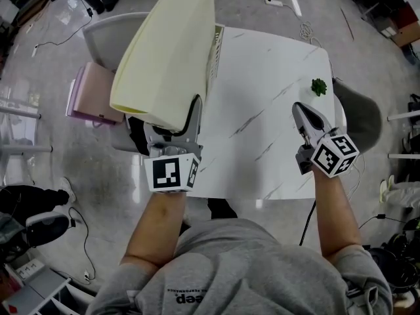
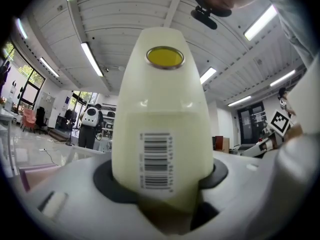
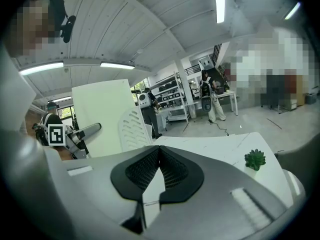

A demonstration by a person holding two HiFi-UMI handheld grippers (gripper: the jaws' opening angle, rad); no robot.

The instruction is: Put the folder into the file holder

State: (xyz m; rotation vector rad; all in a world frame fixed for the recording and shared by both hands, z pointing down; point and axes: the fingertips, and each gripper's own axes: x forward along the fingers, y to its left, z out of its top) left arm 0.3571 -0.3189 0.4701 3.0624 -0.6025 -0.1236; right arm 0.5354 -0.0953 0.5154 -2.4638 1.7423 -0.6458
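Observation:
A pale cream folder [image 1: 167,51] stands tall and tilted above the table's left edge, with my left gripper [image 1: 172,126] shut on its lower end. In the left gripper view its spine [image 2: 160,134], with a barcode and a yellow ring hole, fills the space between the jaws. The white slotted file holder [image 1: 215,48] stands on the table just right of the folder, mostly hidden behind it; the right gripper view shows this holder [image 3: 134,126] beside the folder [image 3: 100,116]. My right gripper [image 1: 305,113] hovers over the table's right side, shut, with nothing in it [image 3: 158,159].
The white marble table [image 1: 262,110] carries a small green plant [image 1: 319,86] near its right edge. A grey chair [image 1: 108,35] and a pink case [image 1: 92,94] sit off the table's left side. Another grey chair [image 1: 361,113] is at the right.

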